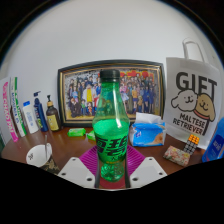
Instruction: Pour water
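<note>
Gripper [112,172] fingers closing on green bottle [111,125], frame centre, cap on; smooth plastic risking slip, toppling toward cup [38,154], lower left.

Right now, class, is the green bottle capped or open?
Capped: the green bottle stands upright between the fingers, its dark cap on the neck.

Green bottle [111,125], black cap, upright, on wooden table.
</note>
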Available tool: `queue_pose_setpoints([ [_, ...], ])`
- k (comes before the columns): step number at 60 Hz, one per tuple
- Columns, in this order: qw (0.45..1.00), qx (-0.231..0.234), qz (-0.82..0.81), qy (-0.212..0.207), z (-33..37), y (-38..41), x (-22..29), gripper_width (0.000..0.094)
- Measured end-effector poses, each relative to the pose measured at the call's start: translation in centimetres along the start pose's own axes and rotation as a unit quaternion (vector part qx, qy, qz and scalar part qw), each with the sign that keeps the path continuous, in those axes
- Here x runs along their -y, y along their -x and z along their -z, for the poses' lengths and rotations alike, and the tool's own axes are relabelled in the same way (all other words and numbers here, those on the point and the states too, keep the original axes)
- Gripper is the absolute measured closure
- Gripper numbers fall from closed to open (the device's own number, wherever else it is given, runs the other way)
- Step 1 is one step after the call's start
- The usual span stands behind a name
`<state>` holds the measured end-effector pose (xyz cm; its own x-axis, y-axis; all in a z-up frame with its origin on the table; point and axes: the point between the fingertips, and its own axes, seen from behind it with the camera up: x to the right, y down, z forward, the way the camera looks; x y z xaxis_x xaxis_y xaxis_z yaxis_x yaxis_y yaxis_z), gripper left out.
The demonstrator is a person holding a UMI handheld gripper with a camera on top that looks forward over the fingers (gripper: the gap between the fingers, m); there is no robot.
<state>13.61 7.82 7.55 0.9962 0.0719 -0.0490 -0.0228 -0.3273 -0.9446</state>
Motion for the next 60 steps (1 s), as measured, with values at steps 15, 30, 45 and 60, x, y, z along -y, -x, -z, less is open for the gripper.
queue_pose_setpoints([
  [15,1.000,-0.010,-0.010,0.005,0.5,-0.3,-0.4,0.0406],
  [30,0.997,-0.048,-0.034,0.058,4.6,-0.1,-0.5,0.0077],
  [45,0.993,-0.076,-0.028,0.090,16.2,5.4,2.7,0.0081],
  [60,0.988,-0.102,-0.030,0.116,28.8,11.8,4.4,0.0082],
])
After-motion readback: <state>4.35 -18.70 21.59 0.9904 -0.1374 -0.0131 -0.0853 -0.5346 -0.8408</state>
